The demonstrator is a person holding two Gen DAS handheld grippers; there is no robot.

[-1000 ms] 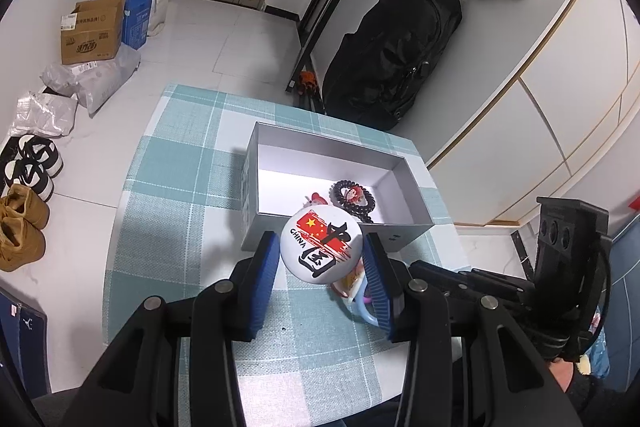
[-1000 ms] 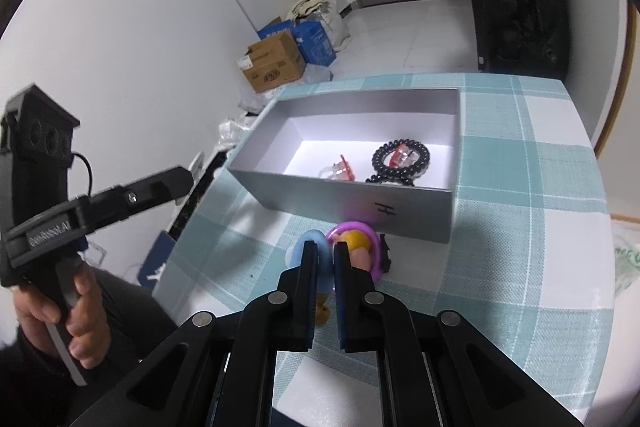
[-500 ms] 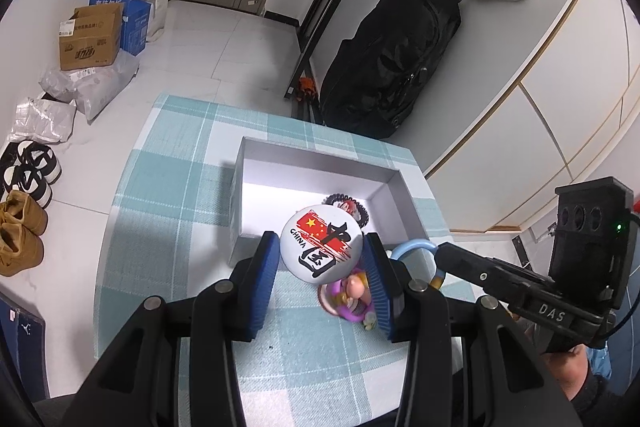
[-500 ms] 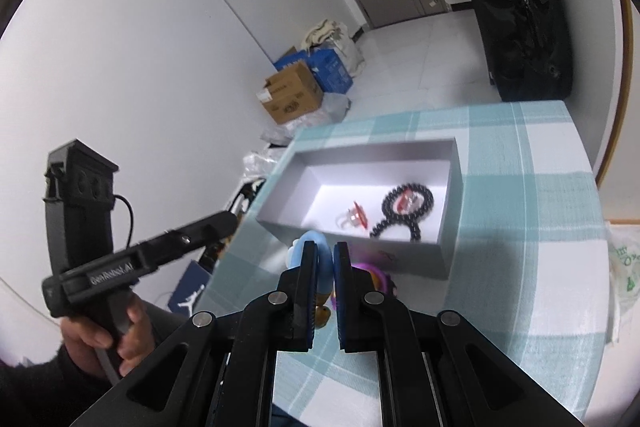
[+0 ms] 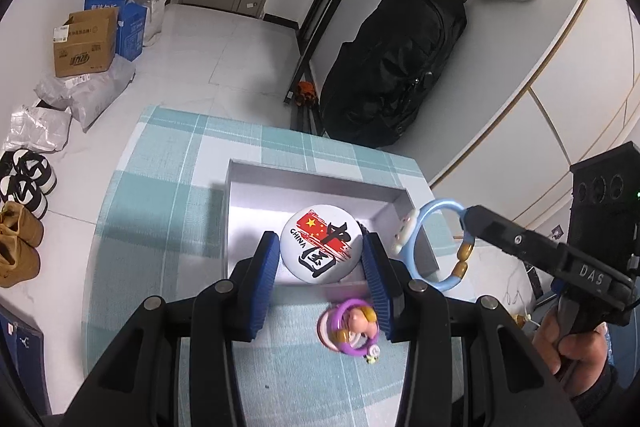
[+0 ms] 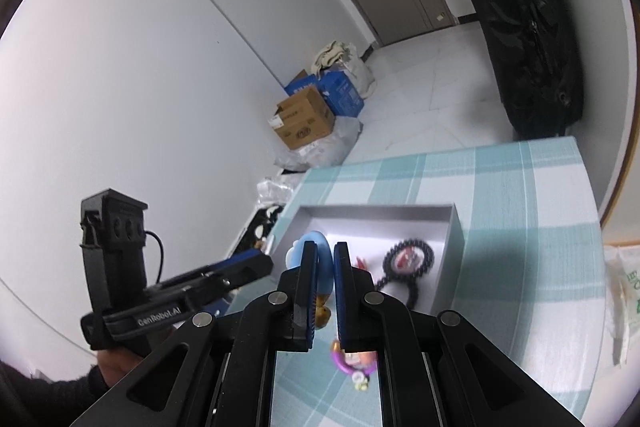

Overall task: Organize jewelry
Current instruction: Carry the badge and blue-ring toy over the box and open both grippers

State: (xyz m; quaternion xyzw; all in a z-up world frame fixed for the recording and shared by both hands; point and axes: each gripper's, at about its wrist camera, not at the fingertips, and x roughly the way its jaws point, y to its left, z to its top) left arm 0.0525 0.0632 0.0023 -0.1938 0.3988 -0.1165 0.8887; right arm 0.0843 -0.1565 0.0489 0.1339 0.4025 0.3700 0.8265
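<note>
The grey box (image 5: 240, 227), ahead of both grippers, already contains a black bead bracelet (image 6: 408, 261). The left gripper (image 5: 322, 261) is clamped on a round China badge (image 5: 320, 247); the right gripper (image 6: 325, 267) is clamped on a blue ring bracelet (image 5: 434, 247), both raised above the box and not yet deposited. A purple ring bracelet (image 5: 350, 323) remains on the tablecloth below the fingers.

The badge (image 5: 320, 247) is white with a red flag, yellow stars and black brush lettering. The pads (image 5: 267, 269) gripping it are blue, on a black left gripper (image 5: 322, 269). The ring (image 5: 434, 243) is pale blue with amber beads and a white charm. The bracelet (image 5: 350, 323) is purple with a pink and yellow figure. The cloth (image 5: 168, 163) is teal and white plaid. The box (image 5: 312, 179) is grey, and the beads (image 6: 408, 261) in it are black. The backpack (image 5: 396, 63) is black.
</note>
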